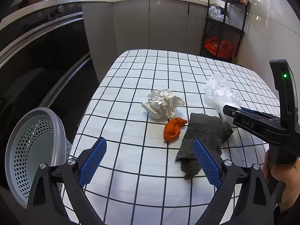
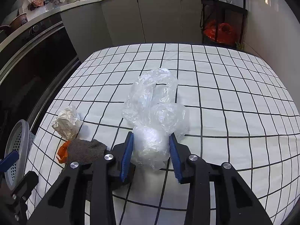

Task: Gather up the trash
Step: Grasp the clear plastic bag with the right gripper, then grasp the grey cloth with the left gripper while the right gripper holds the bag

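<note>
right gripper [image 2: 151, 153] is on the crumpled clear plastic bag [image 2: 155, 116], blue pads pressed into its near end from both sides, so it's clamped on the bag. the bag's long axis runs straight away from the fingers across the checked tablecloth [image 2: 234, 86], most of its bulk lying beyond the pads (only the near lump is pinched). the perforated grey bin [image 1: 31, 146] sits off the table's left edge, so i judge the carry has to cross leftward over the grey cloth [image 1: 204, 136], the orange peel [image 1: 173, 129] and the crumpled paper ball [image 1: 163, 103]. left gripper [image 1: 150, 161] hovers with its fingers wide apart and nothing between them, nearer the bin, with the peel just ahead.
</note>
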Tool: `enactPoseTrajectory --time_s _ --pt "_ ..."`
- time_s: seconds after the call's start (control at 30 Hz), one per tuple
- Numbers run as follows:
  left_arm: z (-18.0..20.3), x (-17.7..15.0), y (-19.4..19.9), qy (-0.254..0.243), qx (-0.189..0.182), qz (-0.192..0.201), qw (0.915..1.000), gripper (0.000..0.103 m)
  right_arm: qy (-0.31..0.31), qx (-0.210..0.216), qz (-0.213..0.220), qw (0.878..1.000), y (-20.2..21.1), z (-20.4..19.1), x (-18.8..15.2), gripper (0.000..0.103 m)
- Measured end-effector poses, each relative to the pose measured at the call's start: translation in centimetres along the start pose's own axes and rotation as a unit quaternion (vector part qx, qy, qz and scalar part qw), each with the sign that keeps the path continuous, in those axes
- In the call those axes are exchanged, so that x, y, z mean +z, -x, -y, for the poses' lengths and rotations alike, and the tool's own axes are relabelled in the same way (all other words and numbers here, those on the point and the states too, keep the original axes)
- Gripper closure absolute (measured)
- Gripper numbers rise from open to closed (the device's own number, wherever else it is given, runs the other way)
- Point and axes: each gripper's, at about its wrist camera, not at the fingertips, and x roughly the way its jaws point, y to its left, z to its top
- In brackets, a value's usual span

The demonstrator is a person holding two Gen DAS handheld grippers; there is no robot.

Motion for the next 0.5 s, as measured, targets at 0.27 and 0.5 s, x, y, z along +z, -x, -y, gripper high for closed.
enactPoseTrajectory --time_s 0.27,0.5 --pt "2.1 -0.5 0.4 -0.023 -0.006 0.006 0.9997 0.012 -0.025 0.021 0.036 0.999 4.2 1.6 0.0 0.069" --pt "4.7 -0.9 -0.6 -0.034 -0.002 -0.002 0.9994 0.01 -0.052 0.036 0.065 0.996 7.9 3.7 -0.1 0.069"
